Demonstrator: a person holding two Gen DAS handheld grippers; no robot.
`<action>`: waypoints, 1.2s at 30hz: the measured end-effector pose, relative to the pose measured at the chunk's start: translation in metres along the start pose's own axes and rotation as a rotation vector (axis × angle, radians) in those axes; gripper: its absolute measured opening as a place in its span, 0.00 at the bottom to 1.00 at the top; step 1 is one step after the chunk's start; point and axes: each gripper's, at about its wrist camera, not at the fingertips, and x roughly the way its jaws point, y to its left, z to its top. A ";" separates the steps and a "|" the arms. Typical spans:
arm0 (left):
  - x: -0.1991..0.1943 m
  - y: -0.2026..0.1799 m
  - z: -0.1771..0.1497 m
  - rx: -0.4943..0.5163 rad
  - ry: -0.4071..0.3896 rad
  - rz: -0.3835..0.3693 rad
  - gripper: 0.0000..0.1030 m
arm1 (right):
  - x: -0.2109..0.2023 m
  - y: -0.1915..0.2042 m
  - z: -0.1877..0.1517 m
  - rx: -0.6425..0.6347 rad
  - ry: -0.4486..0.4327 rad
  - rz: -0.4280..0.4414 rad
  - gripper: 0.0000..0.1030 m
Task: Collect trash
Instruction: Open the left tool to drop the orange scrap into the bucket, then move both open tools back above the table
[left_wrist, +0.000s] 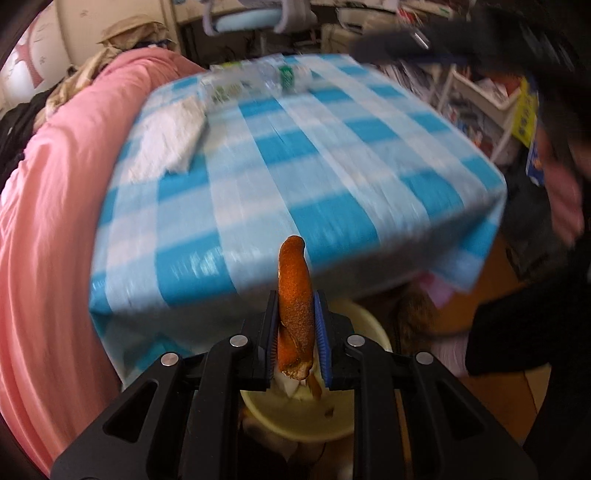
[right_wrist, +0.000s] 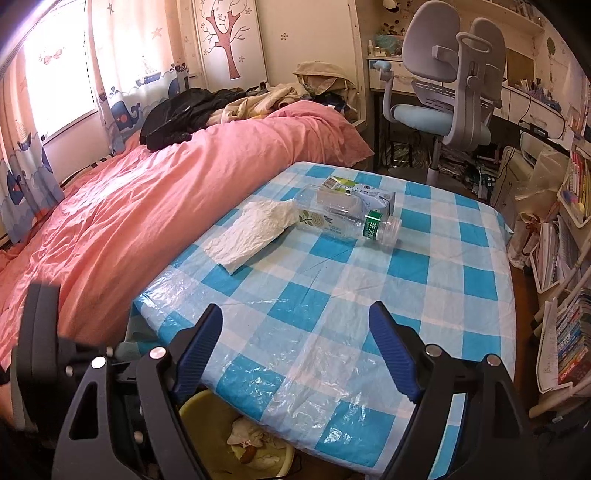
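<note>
My left gripper (left_wrist: 295, 317) is shut on a strip of orange peel (left_wrist: 293, 295) and holds it above the yellow bin (left_wrist: 365, 332) below the table's near edge. The bin (right_wrist: 195, 406) holds crumpled paper and peel scraps. My right gripper (right_wrist: 295, 347) is open and empty over the near edge of the blue checked table (right_wrist: 332, 295). On the table's far side lie a crumpled white tissue (right_wrist: 255, 230), a clear plastic bottle (right_wrist: 343, 218) on its side, and a small carton (right_wrist: 369, 194) behind it. The left view is motion blurred.
A pink-covered bed (right_wrist: 129, 206) runs along the table's left, with clothes piled at its far end. A desk chair (right_wrist: 443, 92) stands behind the table. Bookshelves and stacked books (right_wrist: 565, 332) line the right side. The left gripper's body (right_wrist: 40, 350) shows at lower left.
</note>
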 end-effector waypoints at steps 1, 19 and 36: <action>0.001 -0.003 -0.006 0.015 0.021 0.001 0.20 | 0.001 0.001 0.000 0.001 0.002 0.001 0.77; -0.026 0.022 -0.009 -0.114 -0.090 0.144 0.67 | 0.014 0.018 -0.009 -0.054 0.052 -0.010 0.80; -0.038 0.040 0.001 -0.211 -0.161 0.171 0.77 | 0.023 0.040 -0.012 -0.145 0.074 -0.014 0.83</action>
